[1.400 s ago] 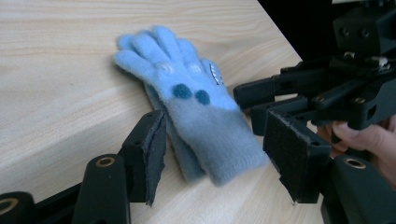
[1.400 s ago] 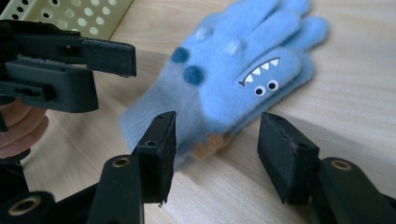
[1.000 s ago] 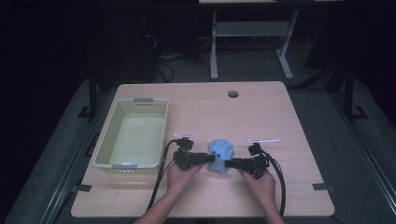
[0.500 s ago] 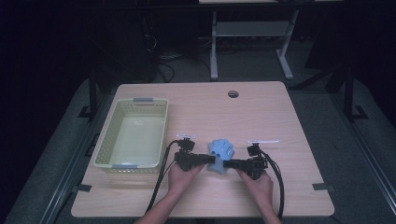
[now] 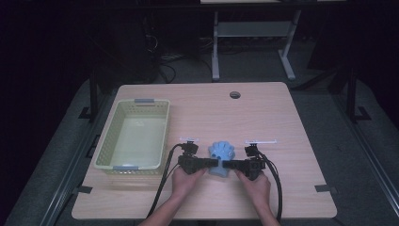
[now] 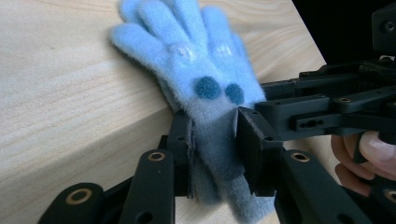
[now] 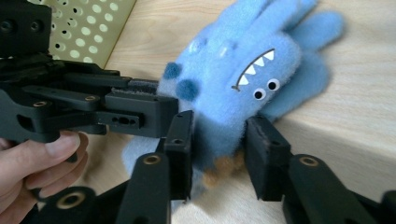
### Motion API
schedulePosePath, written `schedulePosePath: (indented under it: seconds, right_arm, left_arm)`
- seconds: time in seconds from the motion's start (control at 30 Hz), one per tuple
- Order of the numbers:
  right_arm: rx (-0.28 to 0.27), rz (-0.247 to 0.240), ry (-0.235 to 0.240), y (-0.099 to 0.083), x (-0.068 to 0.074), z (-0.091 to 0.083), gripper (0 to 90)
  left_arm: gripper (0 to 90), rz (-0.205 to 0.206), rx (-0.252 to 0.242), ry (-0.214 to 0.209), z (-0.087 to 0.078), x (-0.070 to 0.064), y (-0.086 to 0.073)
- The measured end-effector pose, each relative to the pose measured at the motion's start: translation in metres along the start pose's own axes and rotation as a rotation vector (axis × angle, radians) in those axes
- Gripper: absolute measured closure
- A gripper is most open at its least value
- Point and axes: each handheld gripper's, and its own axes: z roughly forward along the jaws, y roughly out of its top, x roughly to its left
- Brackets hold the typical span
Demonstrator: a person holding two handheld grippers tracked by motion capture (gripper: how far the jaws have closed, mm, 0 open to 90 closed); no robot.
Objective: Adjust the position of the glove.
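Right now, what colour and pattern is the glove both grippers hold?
Light blue fuzzy glove with dark blue dots, white teeth and googly eyes; clearest in the right gripper view.

basket point(image 5: 133, 134) left of glove point(image 5: 222, 151) (on table point(image 5: 282, 117))

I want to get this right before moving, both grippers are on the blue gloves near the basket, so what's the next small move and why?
Probably lift both grippers together a little, keeping them level. The left gripper is closed on the cuff of one blue glove, and the right gripper looks closed on the monster-face glove. Both gloves appear stacked on the table, and the basket sits open to the left.
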Motion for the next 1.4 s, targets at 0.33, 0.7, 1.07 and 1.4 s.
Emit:
schedulePosePath:
  seconds: [0.33, 0.7, 1.07, 1.4]
  right_arm:
    - [-0.019, 0.010, -0.005, 0.000, 0.003, 0.008, 74.3]
    - [-0.033, 0.012, 0.016, 0.001, 0.002, 0.004, 78.6]
    - [-0.049, 0.001, 0.028, 0.004, 0.007, -0.003, 80.0]
    - [-0.069, -0.024, 0.053, 0.011, 0.017, -0.010, 80.9]
  left_arm:
    - [73.2, -0.014, -0.011, 0.001, 0.001, 0.001, -0.001]
    - [77.1, -0.023, -0.026, -0.018, 0.000, 0.000, 0.000]
    - [77.4, -0.018, -0.053, -0.035, -0.007, -0.006, 0.004]
    - [78.3, -0.015, -0.082, -0.054, -0.019, -0.009, 0.009]
